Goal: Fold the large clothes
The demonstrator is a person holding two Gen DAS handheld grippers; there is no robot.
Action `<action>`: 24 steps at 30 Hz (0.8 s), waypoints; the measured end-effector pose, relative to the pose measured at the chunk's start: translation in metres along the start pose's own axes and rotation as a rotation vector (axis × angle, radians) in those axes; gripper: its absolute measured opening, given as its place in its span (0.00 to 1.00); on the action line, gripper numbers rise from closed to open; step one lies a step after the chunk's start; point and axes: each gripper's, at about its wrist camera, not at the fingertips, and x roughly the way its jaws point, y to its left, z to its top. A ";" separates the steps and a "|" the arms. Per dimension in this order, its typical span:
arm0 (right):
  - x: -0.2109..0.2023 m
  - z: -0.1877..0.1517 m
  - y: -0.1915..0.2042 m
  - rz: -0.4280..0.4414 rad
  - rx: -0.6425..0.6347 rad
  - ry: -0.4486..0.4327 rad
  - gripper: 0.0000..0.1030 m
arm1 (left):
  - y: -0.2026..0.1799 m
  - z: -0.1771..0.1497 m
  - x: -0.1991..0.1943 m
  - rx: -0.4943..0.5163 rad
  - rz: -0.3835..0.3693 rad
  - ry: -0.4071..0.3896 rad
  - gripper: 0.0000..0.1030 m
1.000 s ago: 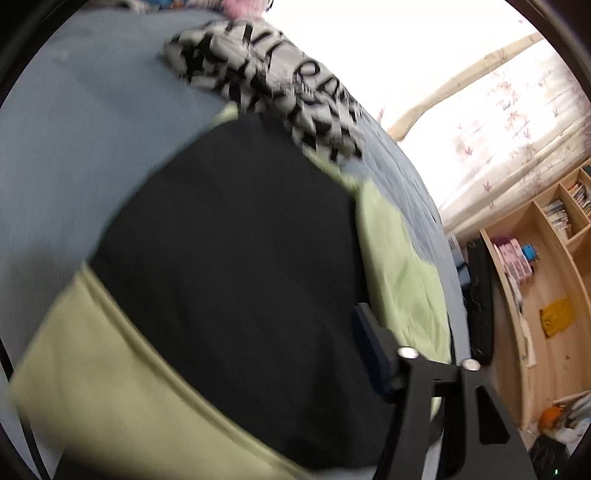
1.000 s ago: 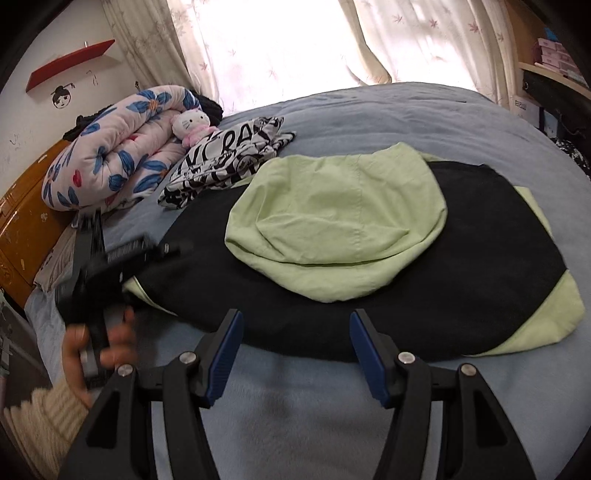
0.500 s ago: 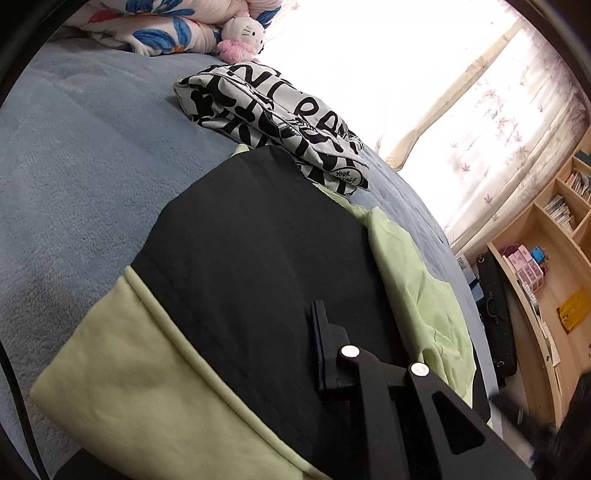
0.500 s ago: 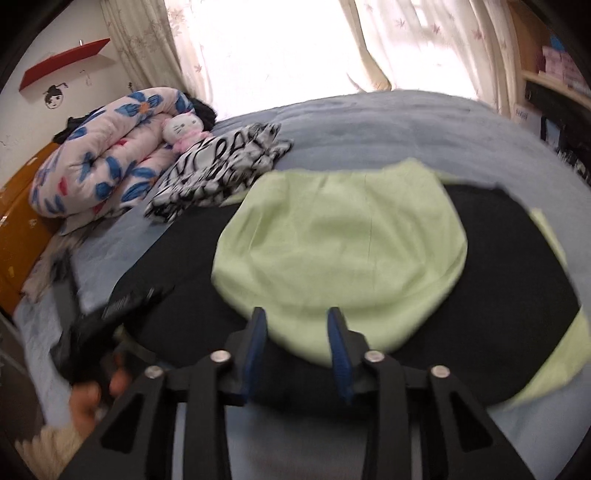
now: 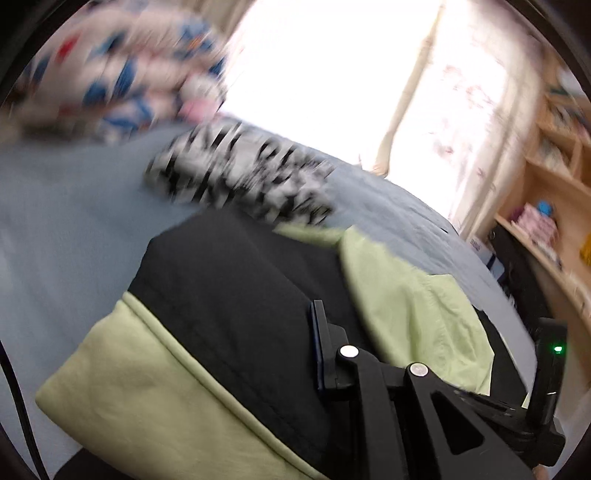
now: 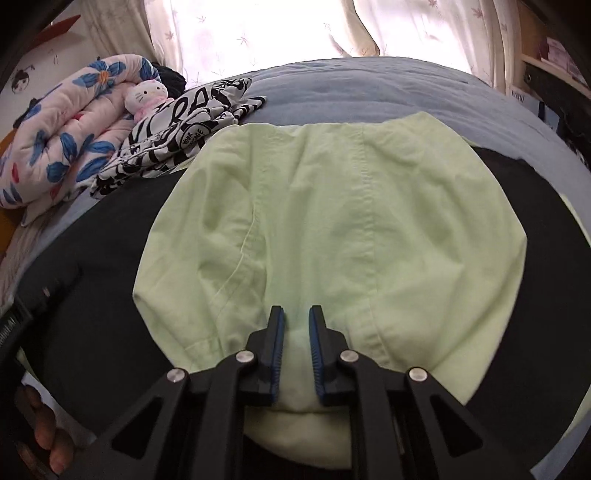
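Big garment [image 6: 332, 221]: a black and light green piece of clothing, spread out on the bed [image 6: 369, 88], with a green part folded over the black part
Right gripper [image 6: 296, 321]: it sits over the near edge of the green part – its jaws have just been closing and now stand close together, with green cloth between the blue pads, so it is pinching the garment
Left gripper [image 5: 318, 354]: only one finger shows in its own view, lying against the black cloth by the green band; the jaws have just been closing – the other finger is hidden under the cloth, so it looks clamped on the garment's edge
Hand [image 6: 40, 432]: some fingers show at the lower left of the right view, beside the black handle of the other tool
Black and white clothes [image 6: 177, 129]: a bundle with big letters, lying on the bed just past the garment, touching its far edge
Flower quilt [image 6: 66, 129]: rolled up at the head of the bed
Toy cat [image 6: 146, 98]: white and pink, lying against the quilt
Curtain [image 6: 258, 29]: pale, with bright light coming through
Shelf [image 5: 546, 206]: wooden, beside the bed, blurry in the left view
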 end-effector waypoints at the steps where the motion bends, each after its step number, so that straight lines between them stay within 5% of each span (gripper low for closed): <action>1: -0.002 -0.002 -0.005 0.019 0.018 0.002 0.13 | -0.012 0.004 -0.007 0.040 -0.003 -0.021 0.09; 6: -0.005 -0.007 -0.019 0.094 0.088 0.006 0.13 | -0.066 0.021 -0.024 0.164 -0.027 -0.061 0.09; 21: -0.036 -0.011 -0.064 0.364 0.305 0.022 0.14 | -0.150 0.044 -0.019 0.277 -0.039 0.012 0.09; 24: -0.075 -0.016 -0.090 0.288 0.322 -0.065 0.14 | -0.178 0.039 -0.017 0.324 -0.062 0.015 0.09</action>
